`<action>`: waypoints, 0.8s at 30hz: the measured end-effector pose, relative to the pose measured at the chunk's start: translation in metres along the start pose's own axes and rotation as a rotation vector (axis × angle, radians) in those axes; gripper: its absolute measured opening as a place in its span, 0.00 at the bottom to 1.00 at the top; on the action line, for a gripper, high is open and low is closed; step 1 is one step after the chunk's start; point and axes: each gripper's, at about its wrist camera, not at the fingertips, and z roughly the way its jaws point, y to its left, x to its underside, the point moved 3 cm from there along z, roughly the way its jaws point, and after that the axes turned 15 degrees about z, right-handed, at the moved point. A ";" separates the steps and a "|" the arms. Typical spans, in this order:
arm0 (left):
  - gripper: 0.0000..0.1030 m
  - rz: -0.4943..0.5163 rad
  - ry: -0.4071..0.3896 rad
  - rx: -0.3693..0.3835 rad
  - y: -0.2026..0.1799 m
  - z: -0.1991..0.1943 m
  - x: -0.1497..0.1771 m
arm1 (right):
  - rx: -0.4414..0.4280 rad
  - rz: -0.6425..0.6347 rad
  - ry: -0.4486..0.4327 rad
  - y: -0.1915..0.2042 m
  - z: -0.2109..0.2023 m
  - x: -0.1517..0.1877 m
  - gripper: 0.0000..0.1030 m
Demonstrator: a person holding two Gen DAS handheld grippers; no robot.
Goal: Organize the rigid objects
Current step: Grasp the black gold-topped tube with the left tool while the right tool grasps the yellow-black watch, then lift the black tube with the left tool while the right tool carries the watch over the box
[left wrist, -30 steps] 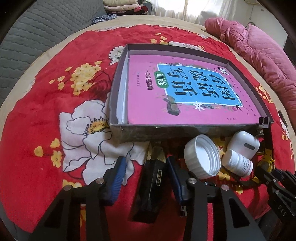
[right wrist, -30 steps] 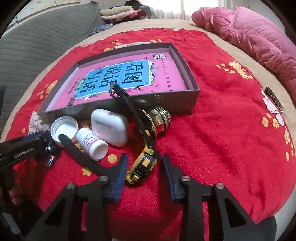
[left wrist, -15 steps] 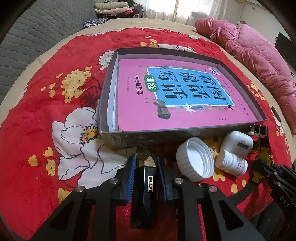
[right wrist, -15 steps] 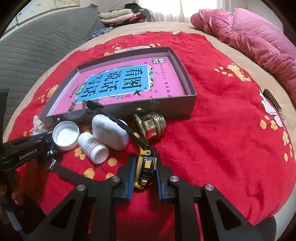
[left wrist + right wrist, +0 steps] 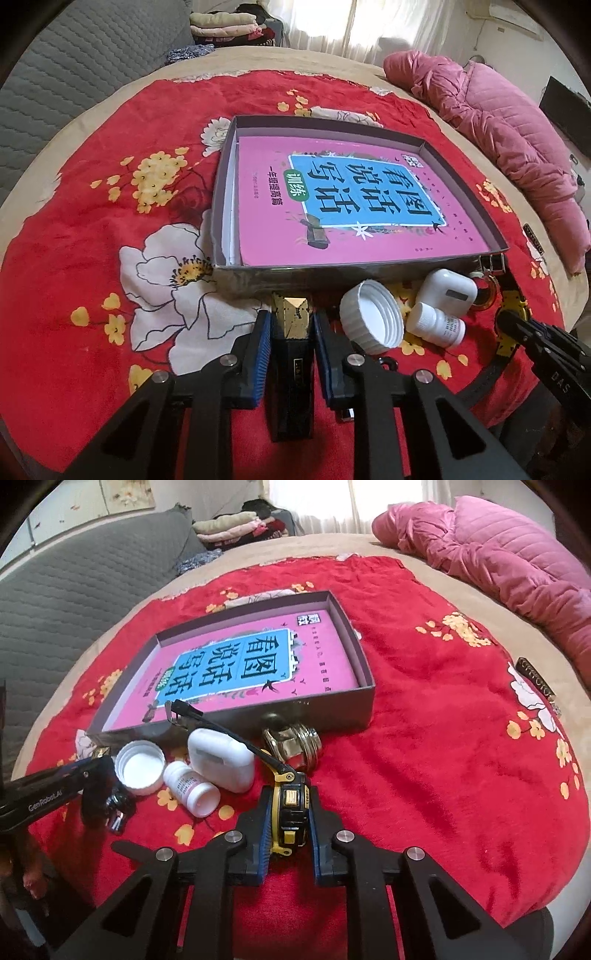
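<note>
Red blanket (image 5: pixel 424 760) lies bare right of the grey box (image 5: pixel 325 710), while left gripper (image 5: pixel 290 332) pinches a black-gold bar (image 5: pixel 290 354) near its front wall and right gripper (image 5: pixel 288 816) pinches the tape measure (image 5: pixel 290 812).

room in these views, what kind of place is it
Most likely a bedroom at home: the red floral blanket is spread over what looks like a bed, a pink padded coat lies at its edge, and folded clothes are stacked beyond it.
</note>
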 end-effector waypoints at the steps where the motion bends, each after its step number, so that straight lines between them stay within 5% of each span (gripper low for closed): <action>1: 0.22 -0.001 -0.002 -0.001 0.000 -0.002 0.000 | -0.004 0.003 -0.004 0.000 -0.001 -0.001 0.16; 24: 0.22 0.003 -0.088 -0.038 -0.009 -0.045 -0.014 | -0.098 0.064 -0.100 -0.006 -0.037 -0.016 0.16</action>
